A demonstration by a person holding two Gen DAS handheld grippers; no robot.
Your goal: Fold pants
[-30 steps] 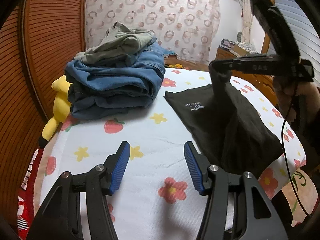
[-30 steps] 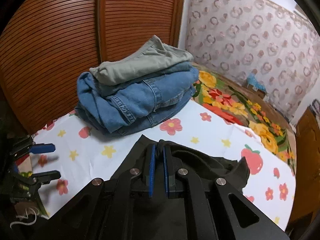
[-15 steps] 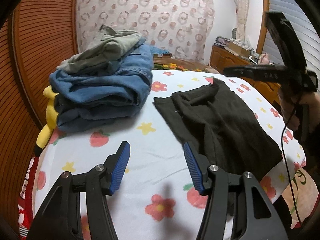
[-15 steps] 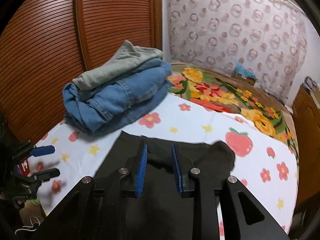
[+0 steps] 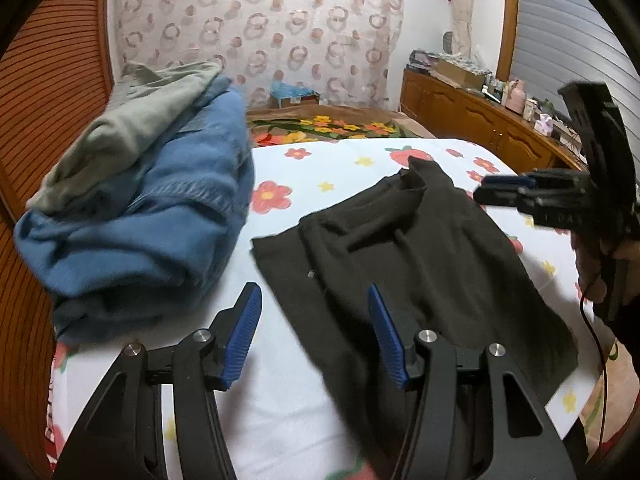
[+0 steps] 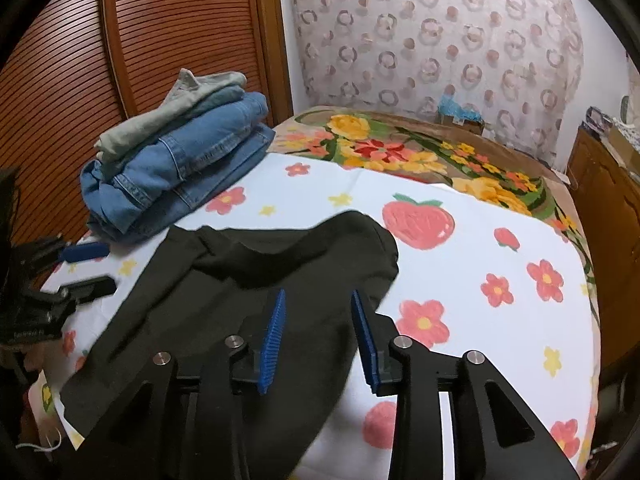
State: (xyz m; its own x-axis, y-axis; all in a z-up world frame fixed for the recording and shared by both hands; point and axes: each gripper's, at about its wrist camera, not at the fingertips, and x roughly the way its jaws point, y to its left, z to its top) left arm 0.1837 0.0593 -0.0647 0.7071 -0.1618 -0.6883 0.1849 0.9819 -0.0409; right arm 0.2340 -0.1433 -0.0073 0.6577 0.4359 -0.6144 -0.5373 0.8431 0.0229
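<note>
Pants (image 5: 420, 256), black and folded over on themselves, lie flat on the white sheet (image 5: 280, 400) printed with flowers and strawberries, toward the near right part of the bed as the left wrist camera sees it. In the right wrist view the same pants (image 6: 240, 288) spread from the near left edge up toward the middle, with a rumpled fold along their far side.

Nearest in the left wrist view, the left gripper (image 5: 314, 336) has its blue-padded fingers spread wide with nothing between them, poised over the near left corner of the pants and the bare sheet beside it. In the right wrist view the right gripper (image 6: 318, 336) is parted to a moderate gap, empty, above the near right edge of the pants; from the left camera the right gripper (image 5: 492, 192) shows side-on over the fabric's right side, and its gap cannot be read there.

Farther left, beyond the pants and apart from them, sits a stack of folded jeans (image 6: 180, 176) with a grey-green garment (image 6: 176, 108) on top. Farther still lies a floral blanket (image 6: 420, 152), with a ring-patterned curtain (image 6: 440, 40) behind it, slatted wooden doors (image 6: 120, 40) at left and a wooden dresser (image 5: 480, 120) at far right.
</note>
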